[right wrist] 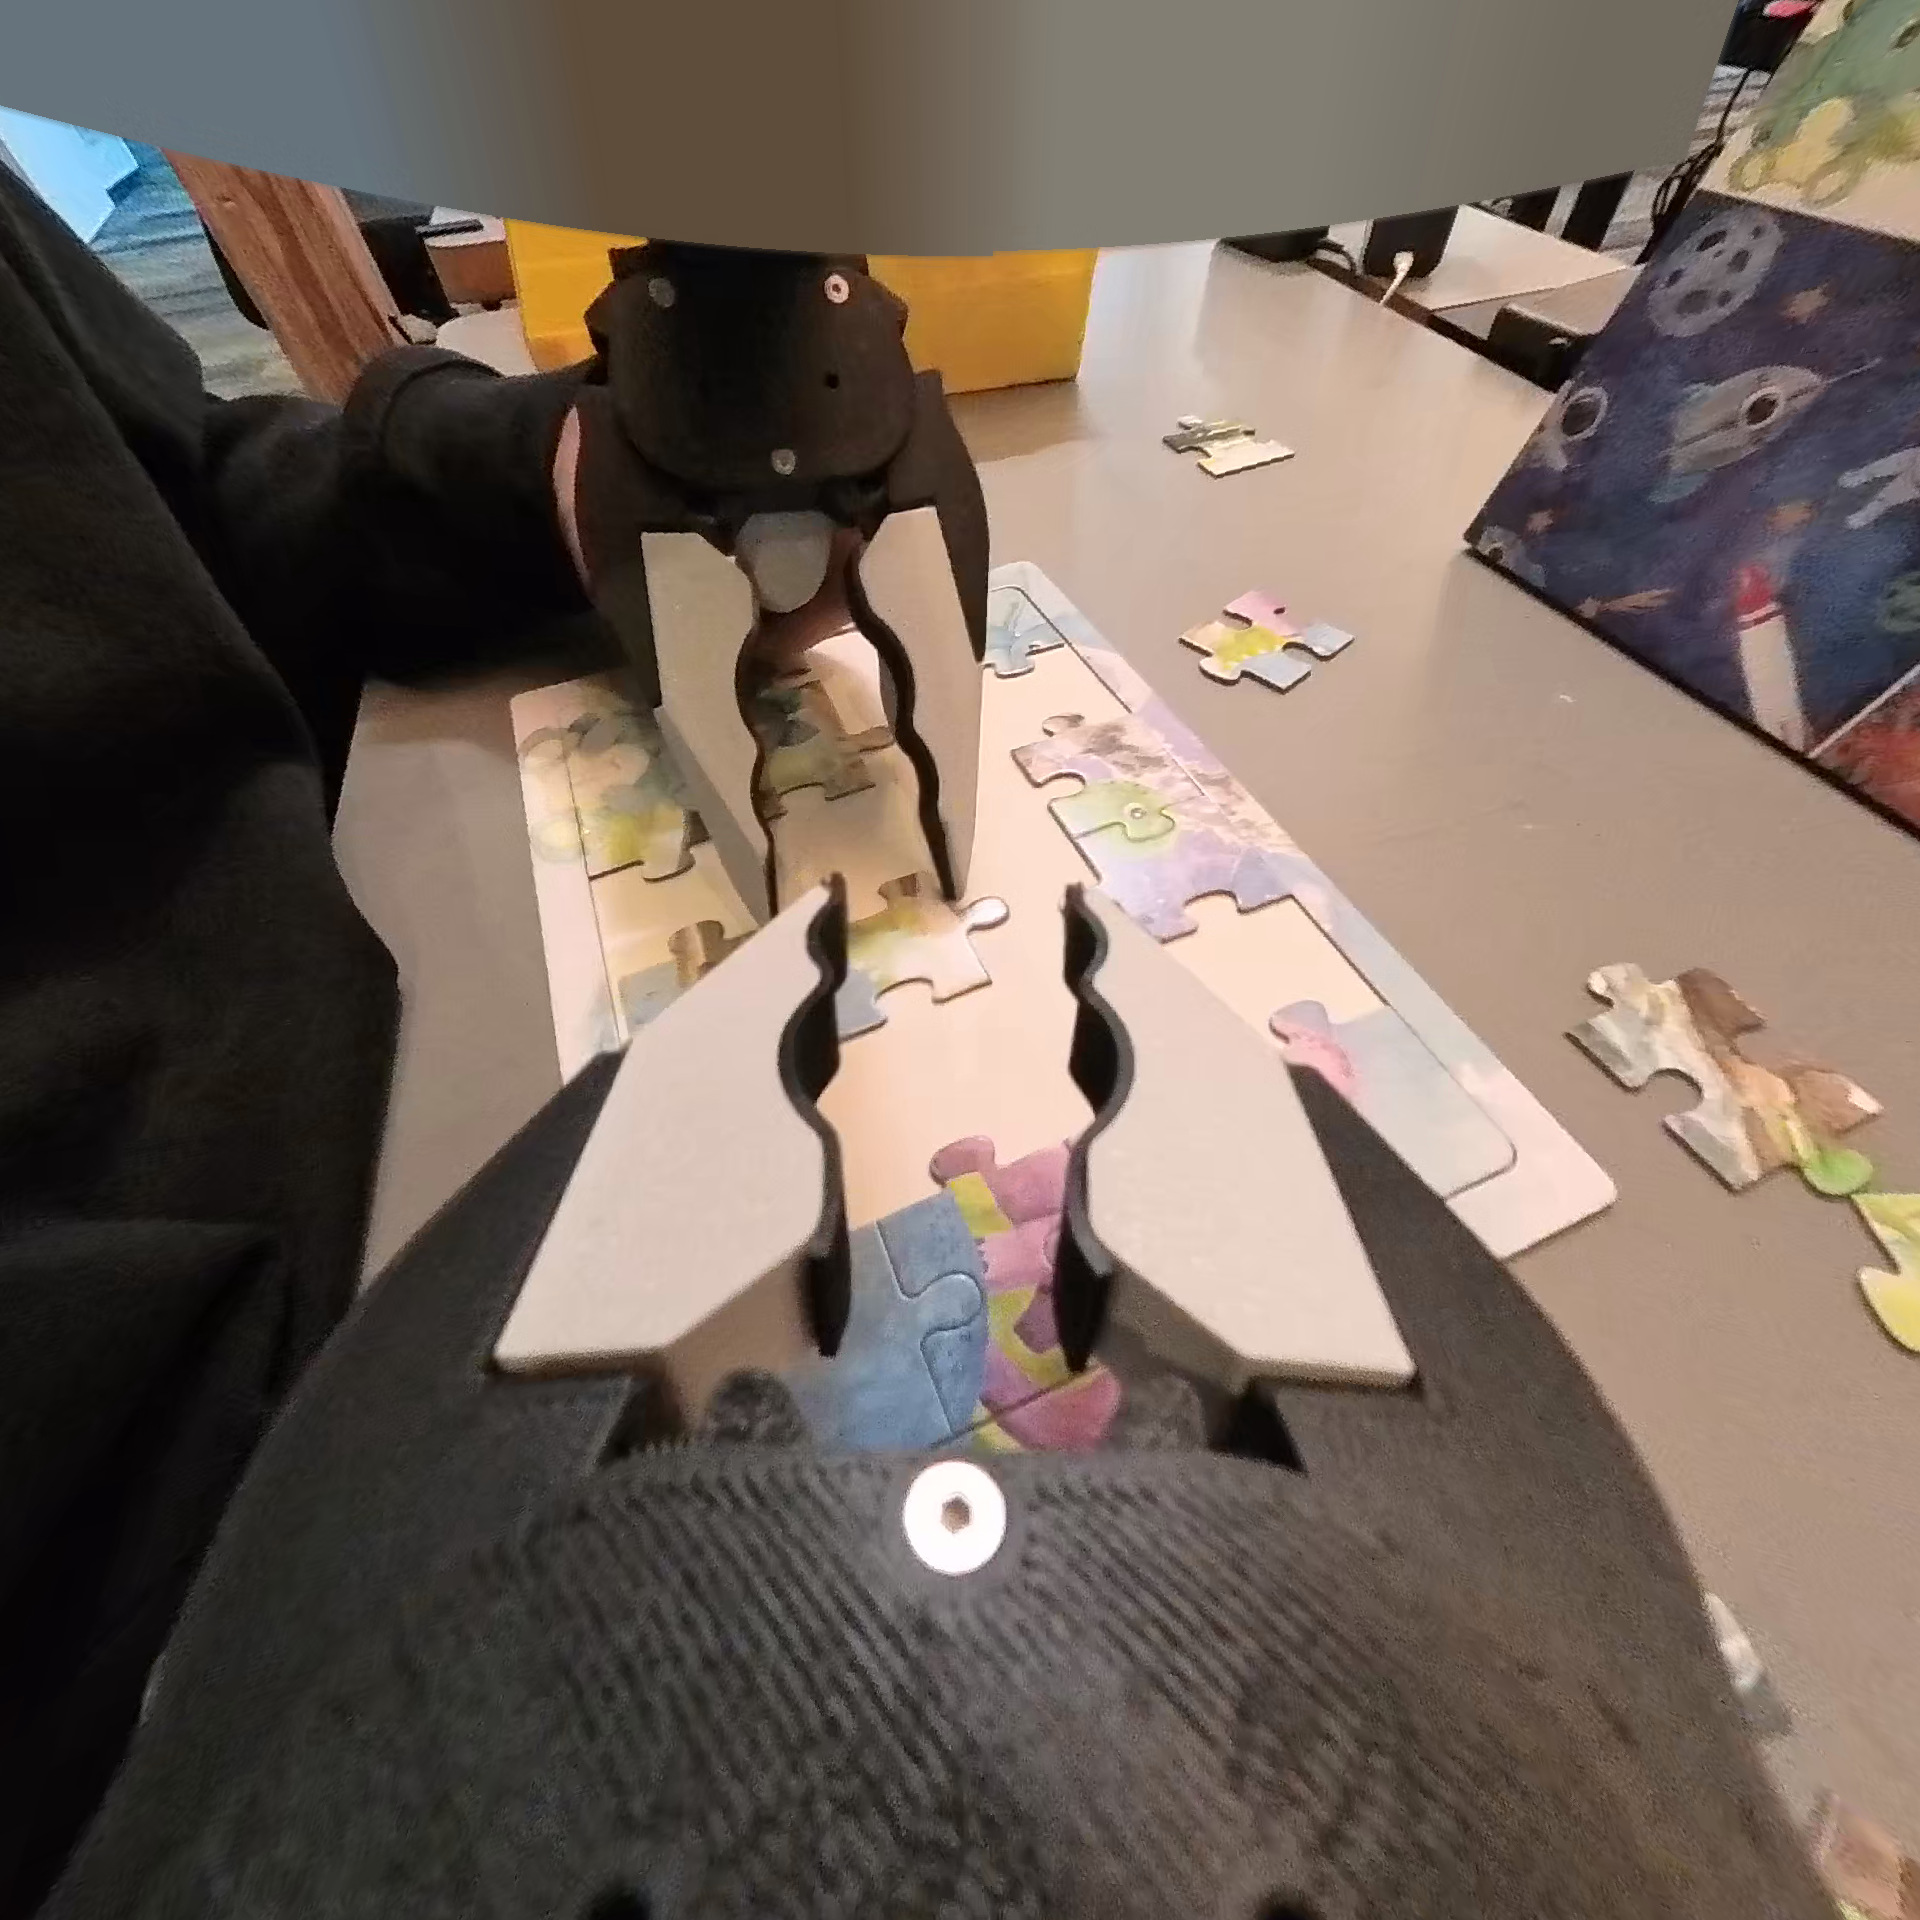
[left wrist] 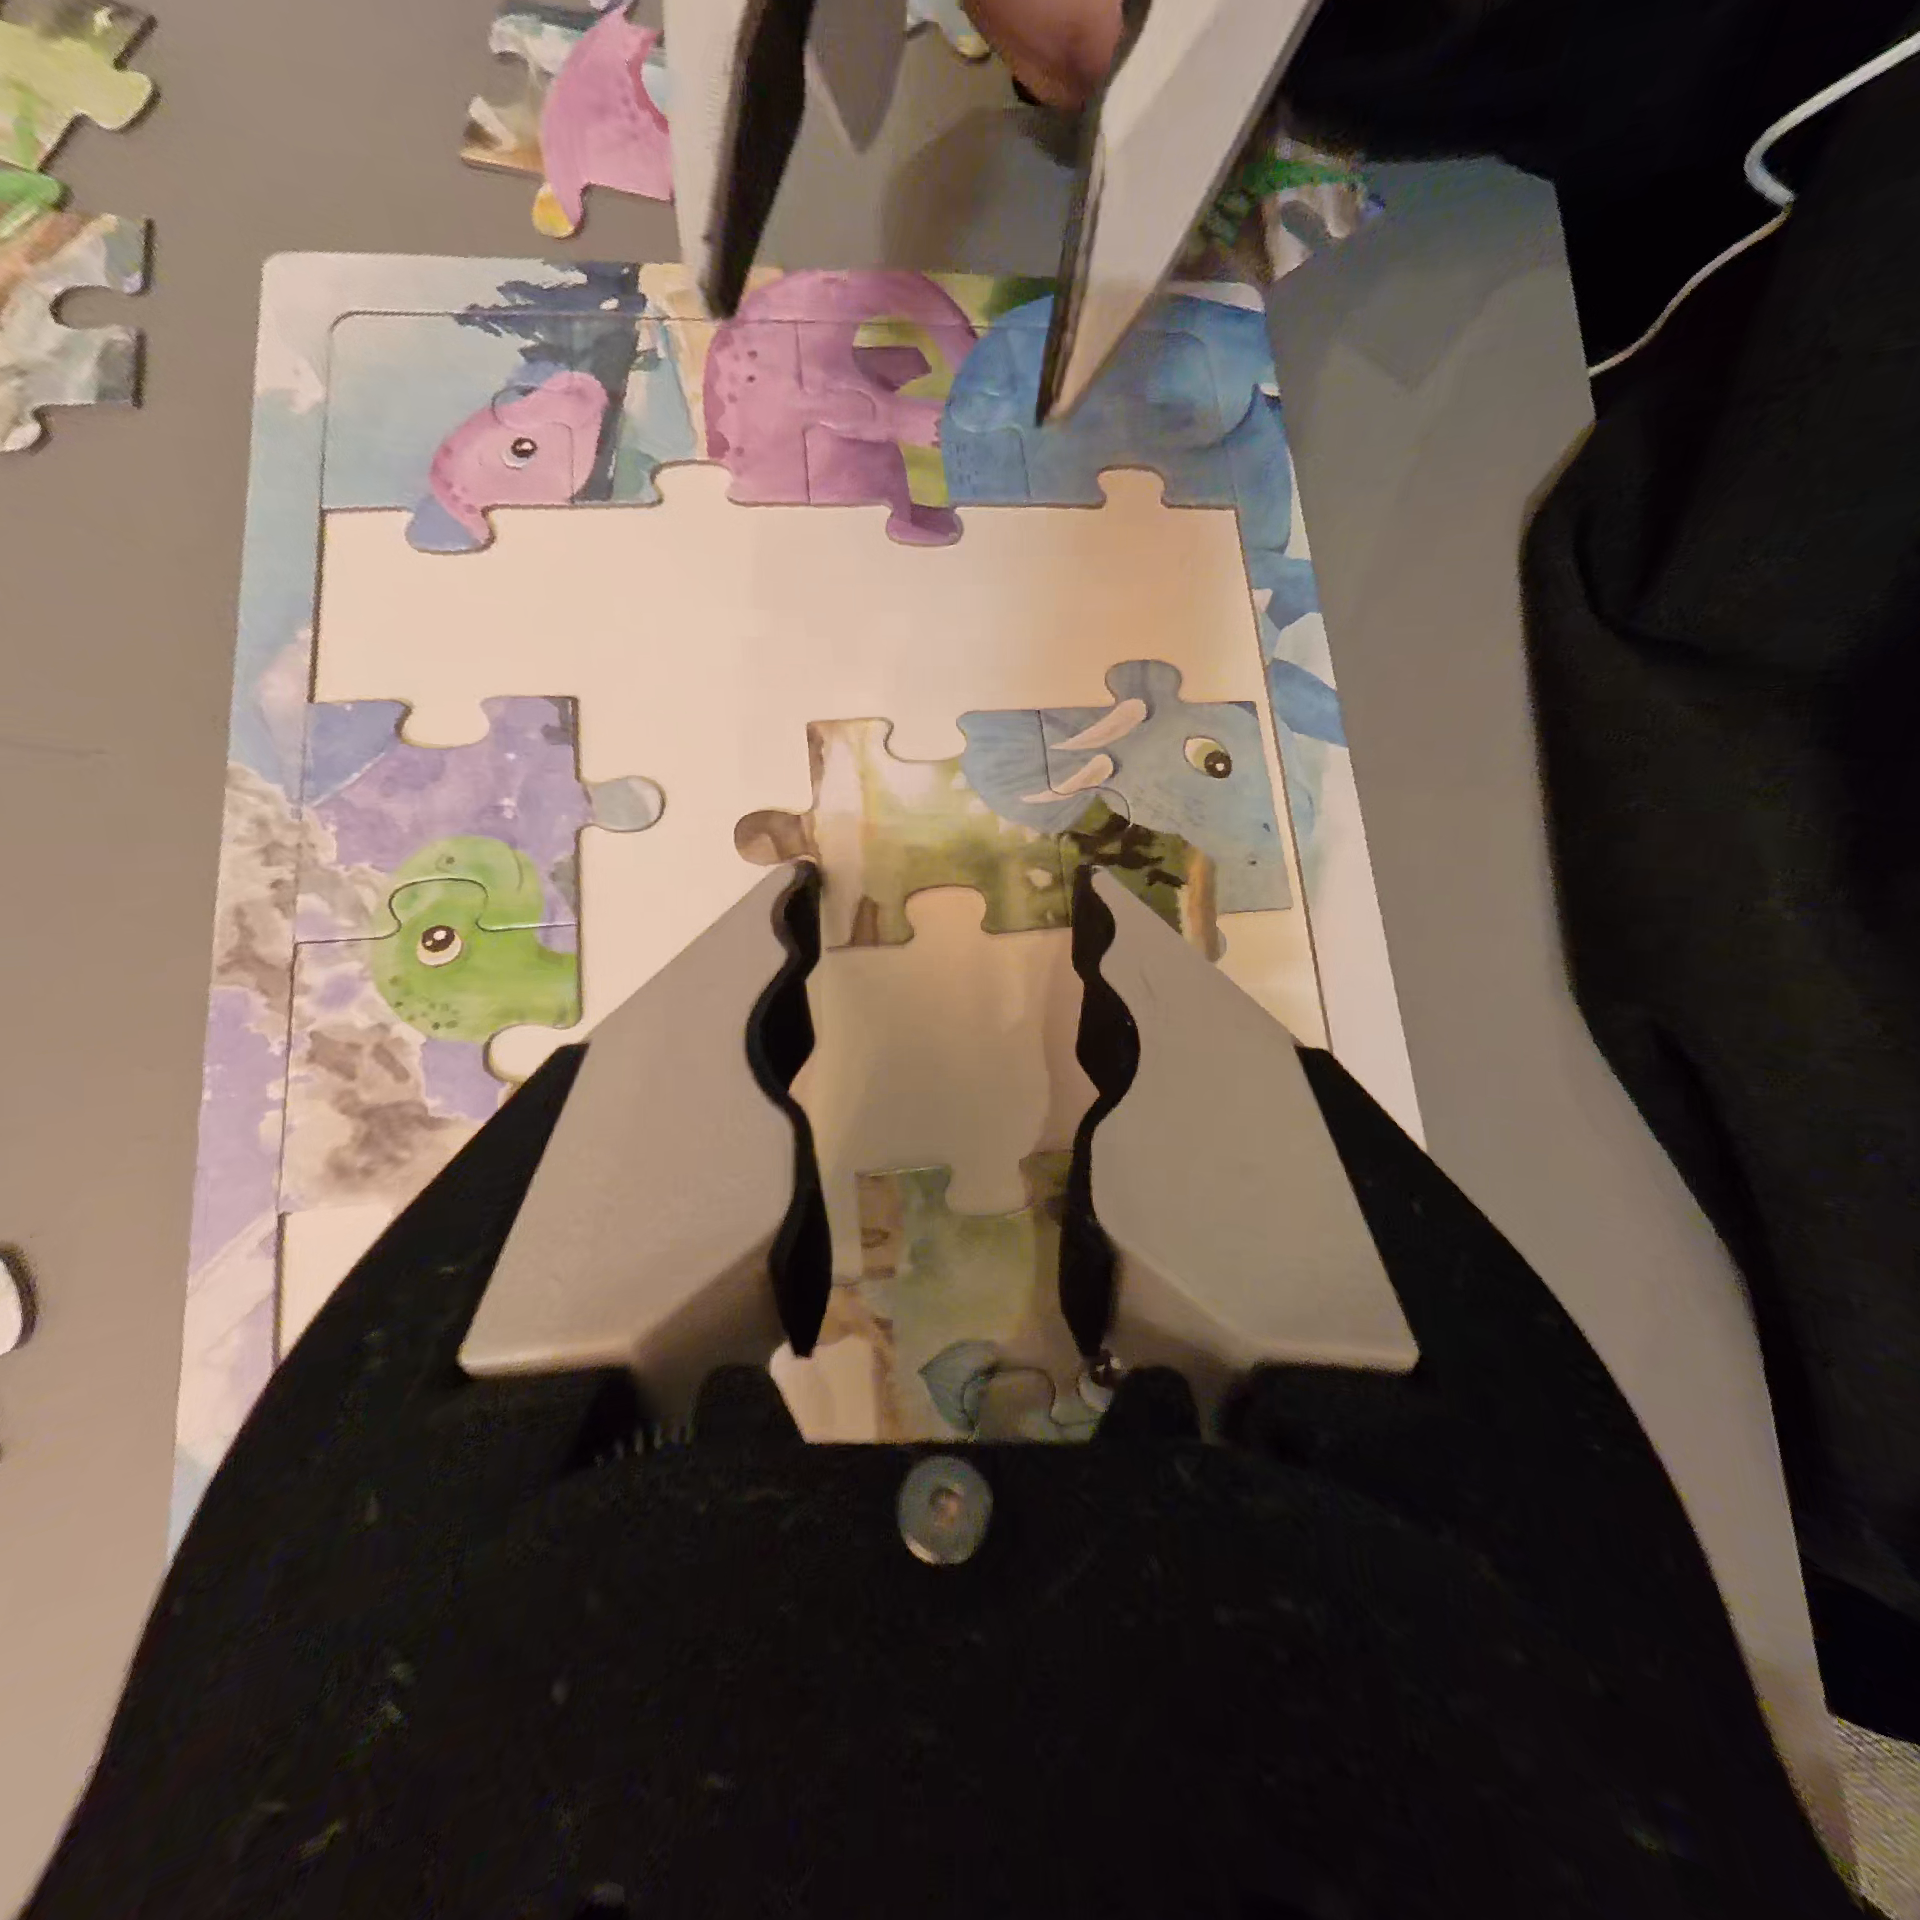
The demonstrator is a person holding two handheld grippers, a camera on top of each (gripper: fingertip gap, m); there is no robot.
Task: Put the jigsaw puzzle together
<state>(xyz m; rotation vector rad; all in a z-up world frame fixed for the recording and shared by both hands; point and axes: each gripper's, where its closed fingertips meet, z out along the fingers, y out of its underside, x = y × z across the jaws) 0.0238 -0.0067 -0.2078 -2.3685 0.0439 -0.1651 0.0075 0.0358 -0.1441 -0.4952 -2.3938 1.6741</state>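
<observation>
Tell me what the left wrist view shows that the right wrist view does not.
Only the left wrist view shows the loose pink dinosaur puzzle piece on the grey table beyond the tray.

Only the right wrist view shows the dark blue space-themed box and the yellow bin.

Both show the white puzzle tray, the green dinosaur pieces, and both open grippers.

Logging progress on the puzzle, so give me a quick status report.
Left gripper open, tips at the green forest piece. Right gripper open, empty, over the puzzle tray. Tray middle unfilled; loose pieces on table. Nothing blocking.
</observation>
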